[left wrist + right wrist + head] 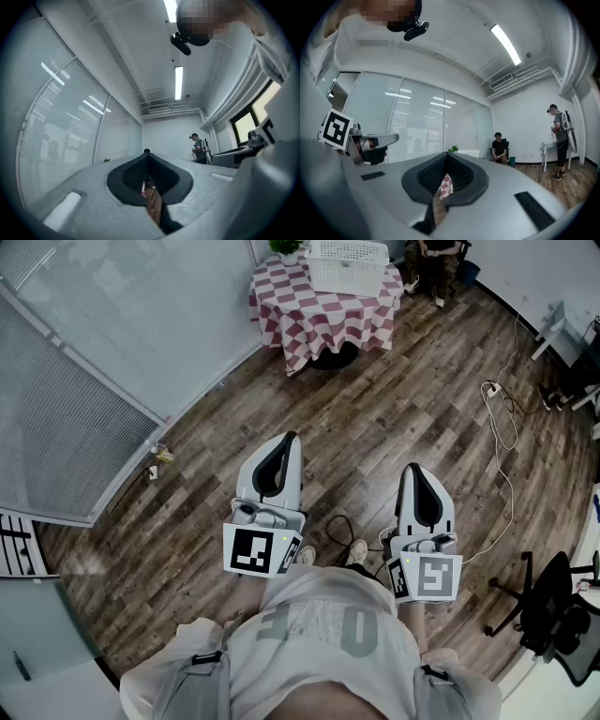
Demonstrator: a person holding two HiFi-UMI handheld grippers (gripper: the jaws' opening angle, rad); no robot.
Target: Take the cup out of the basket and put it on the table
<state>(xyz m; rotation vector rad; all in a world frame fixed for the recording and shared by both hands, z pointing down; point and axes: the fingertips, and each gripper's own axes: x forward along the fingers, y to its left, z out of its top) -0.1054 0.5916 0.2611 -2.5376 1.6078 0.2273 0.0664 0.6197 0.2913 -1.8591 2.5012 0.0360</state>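
A white basket (347,263) stands on a small table with a red-and-white checked cloth (319,320), far across the room at the top of the head view. No cup shows in any view. My left gripper (293,436) and right gripper (412,468) are held side by side in front of my body, over the wooden floor and well short of the table. Both point toward it. In the left gripper view the jaw tips (146,151) meet with nothing between them. The right gripper's tips (446,153) also meet, and a bit of checked cloth (446,185) shows beyond them.
A glass partition with blinds (94,362) runs along the left. A white cable (503,432) trails over the floor at the right, near a black office chair (553,610). A person sits behind the table (500,147); another stands at the right (559,140). A potted plant (286,247) is by the basket.
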